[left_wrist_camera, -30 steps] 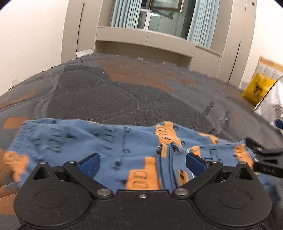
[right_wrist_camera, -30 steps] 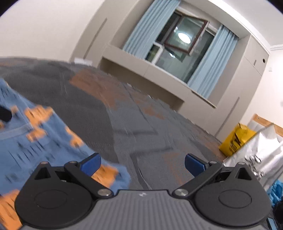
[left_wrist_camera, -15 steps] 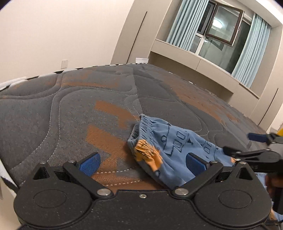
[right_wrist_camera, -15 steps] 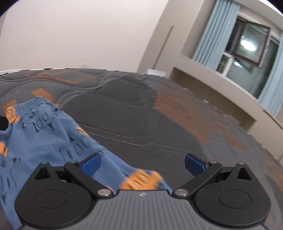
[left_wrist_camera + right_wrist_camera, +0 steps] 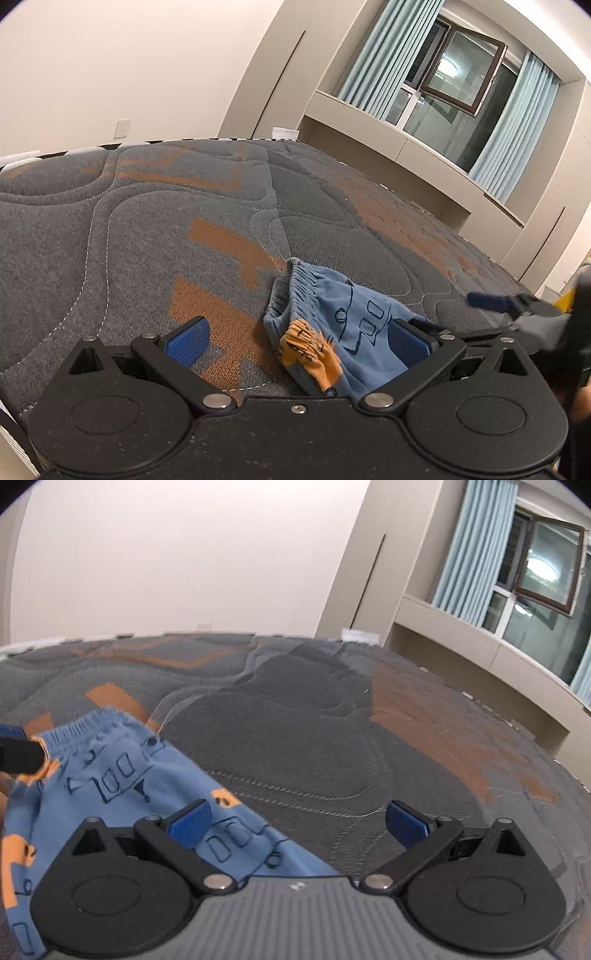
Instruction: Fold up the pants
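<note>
pants nearer than before — waistband closer, both hand-held grippers agape

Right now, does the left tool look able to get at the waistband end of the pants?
Probably yes. The left tool is open, and the pants waistband lies just ahead on the mattress with nothing in between.

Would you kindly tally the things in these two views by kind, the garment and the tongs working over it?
Blue pants: 1
Tongs: 2, left tongs and right tongs, both open
Mattress: 1
Total: 4
</note>
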Demonstrator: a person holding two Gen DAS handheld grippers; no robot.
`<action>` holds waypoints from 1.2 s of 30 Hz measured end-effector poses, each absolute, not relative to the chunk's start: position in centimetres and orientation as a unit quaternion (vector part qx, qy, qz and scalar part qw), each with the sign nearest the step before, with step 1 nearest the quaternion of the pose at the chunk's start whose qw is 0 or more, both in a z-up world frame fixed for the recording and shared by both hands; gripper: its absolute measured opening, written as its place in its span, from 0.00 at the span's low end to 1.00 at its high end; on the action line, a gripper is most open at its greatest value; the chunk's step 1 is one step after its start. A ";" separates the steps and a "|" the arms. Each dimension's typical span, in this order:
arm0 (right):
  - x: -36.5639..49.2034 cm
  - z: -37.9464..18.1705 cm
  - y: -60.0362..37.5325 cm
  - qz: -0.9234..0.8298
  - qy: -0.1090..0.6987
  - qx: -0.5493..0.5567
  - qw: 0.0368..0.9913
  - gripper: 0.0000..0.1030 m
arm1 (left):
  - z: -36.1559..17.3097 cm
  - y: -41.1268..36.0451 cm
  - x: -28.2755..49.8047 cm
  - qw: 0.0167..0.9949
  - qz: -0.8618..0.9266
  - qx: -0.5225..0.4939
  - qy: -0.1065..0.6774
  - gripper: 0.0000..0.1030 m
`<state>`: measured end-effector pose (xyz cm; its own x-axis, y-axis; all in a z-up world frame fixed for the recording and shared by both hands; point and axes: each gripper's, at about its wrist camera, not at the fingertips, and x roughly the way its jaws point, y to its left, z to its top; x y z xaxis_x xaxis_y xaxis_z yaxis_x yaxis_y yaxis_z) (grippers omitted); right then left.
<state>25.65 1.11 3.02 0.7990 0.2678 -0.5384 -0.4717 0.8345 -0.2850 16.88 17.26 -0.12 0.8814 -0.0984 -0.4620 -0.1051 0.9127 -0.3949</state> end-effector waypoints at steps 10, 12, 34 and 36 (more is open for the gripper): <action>23.9 4.9 -1.5 0.177 0.228 -0.182 0.940 1.00 | 0.0 16.3 17.2 0.948 0.016 -0.191 0.253 0.99; 22.5 5.4 -2.8 0.160 0.215 -0.176 0.947 1.00 | 0.0 16.0 17.3 0.949 0.021 -0.186 0.254 0.99; 13.2 2.2 -8.2 0.046 0.233 -0.083 0.968 1.00 | -0.6 13.8 17.7 0.954 0.022 -0.176 0.243 0.99; 13.6 2.0 -8.1 0.042 0.248 -0.082 0.964 1.00 | -0.5 13.4 17.7 0.954 0.031 -0.174 0.244 0.99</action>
